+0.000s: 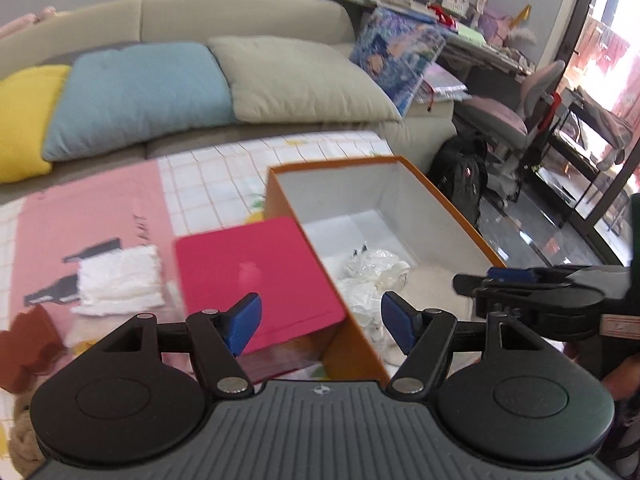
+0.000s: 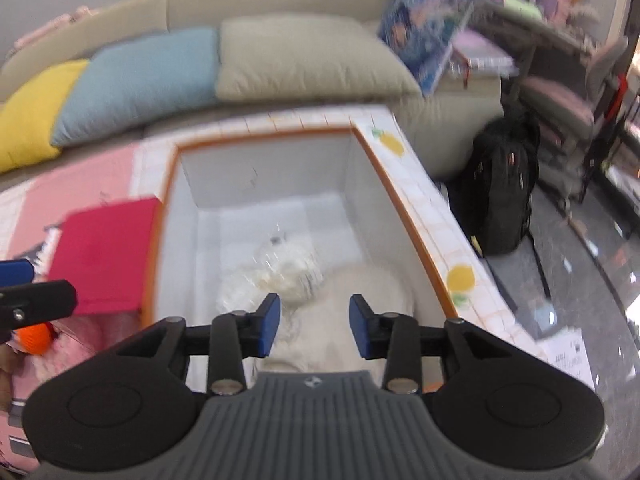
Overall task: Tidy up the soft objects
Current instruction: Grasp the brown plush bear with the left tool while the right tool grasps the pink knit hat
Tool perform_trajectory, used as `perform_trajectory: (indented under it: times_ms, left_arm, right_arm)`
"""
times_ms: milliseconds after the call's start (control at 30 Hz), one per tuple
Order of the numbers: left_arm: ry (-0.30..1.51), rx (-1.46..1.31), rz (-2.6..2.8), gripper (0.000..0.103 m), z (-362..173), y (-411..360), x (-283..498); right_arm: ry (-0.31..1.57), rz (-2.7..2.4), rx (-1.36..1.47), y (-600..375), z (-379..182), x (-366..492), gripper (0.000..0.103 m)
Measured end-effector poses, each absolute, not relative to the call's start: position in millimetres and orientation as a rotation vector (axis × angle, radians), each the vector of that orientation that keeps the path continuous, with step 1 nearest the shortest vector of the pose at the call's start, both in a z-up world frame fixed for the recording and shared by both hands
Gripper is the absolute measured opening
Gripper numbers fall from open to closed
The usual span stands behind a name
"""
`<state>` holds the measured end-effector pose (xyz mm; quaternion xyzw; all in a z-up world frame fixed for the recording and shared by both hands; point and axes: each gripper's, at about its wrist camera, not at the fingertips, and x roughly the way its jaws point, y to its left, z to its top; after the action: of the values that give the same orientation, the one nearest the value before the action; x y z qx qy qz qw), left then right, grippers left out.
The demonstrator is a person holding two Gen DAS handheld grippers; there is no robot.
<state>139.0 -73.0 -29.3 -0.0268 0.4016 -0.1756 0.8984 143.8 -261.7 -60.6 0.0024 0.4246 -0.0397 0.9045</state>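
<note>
Left hand-held gripper (image 1: 321,327): jaws spread wide, nothing between the blue pads (image 1: 244,322); positioned above the near left wall of the orange box (image 1: 452,204), that wall running between the pads in the left wrist view. Right hand-held gripper (image 2: 314,326): jaws parted, less widely than the left, nothing gripped; positioned over the near end of the box interior. Same gripper visible side-on at 3 o'clock in the left wrist view (image 1: 532,284). Orange box: open-topped, white inside, resting on the desk (image 1: 208,176) covered with a pink and white grid-pattern cloth. Inside the box: crinkled clear plastic bag with white contents (image 1: 374,276) near the middle of the floor; cream fluffy soft item (image 2: 372,292) just beside it toward 5 o'clock, touching it. Red flat box (image 1: 256,276) at 9 o'clock of the orange box, touching its outer wall. White folded cloth (image 1: 120,280) lying flat on the desk farther toward 9 o'clock, apart from the red box. Brown plush item (image 1: 24,348) at the lower left edge of the left wrist view; details unclear. Orange item (image 2: 34,336) and pink fluffy item (image 2: 72,344) at 8 o'clock in the right wrist view, partly hidden. Beyond the desk at 12 o'clock: beige sofa (image 1: 240,12) carrying yellow cushion (image 1: 24,120), blue cushion (image 1: 136,92) and beige cushion (image 1: 296,76) in a row. Black backpack (image 2: 504,192) on the floor at 2 o'clock.
</note>
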Motion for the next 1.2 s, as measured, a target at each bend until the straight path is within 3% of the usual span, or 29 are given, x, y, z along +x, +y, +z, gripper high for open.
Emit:
perform_trajectory:
  times_ms: [100,367,967,1167,1200]
  left_arm:
    - [0.774,-0.055,-0.339,0.080,-25.9,-56.5,128.2]
    - [0.723,-0.070,-0.260,0.080,-39.6,-6.1,99.3]
    - [0.940,-0.051,-0.047,0.076,-102.0,91.2,57.5]
    - [0.902,0.049,-0.017,0.076,-106.9,99.2,55.7]
    - [0.884,0.106,-0.017,0.076,-109.1,97.4,55.6]
  right_arm:
    - [0.762,-0.088,-0.011,-242.1,-43.4,129.6,0.066]
    - [0.643,0.056,-0.008,-177.0,-41.8,101.6,0.073]
    - [0.858,0.337,-0.075,-84.9,-109.9,90.2,0.081]
    - [0.965,0.365,-0.109,-63.2,-136.9,97.2,0.081]
    - [0.991,0.374,-0.109,-60.8,-140.9,99.2,0.086]
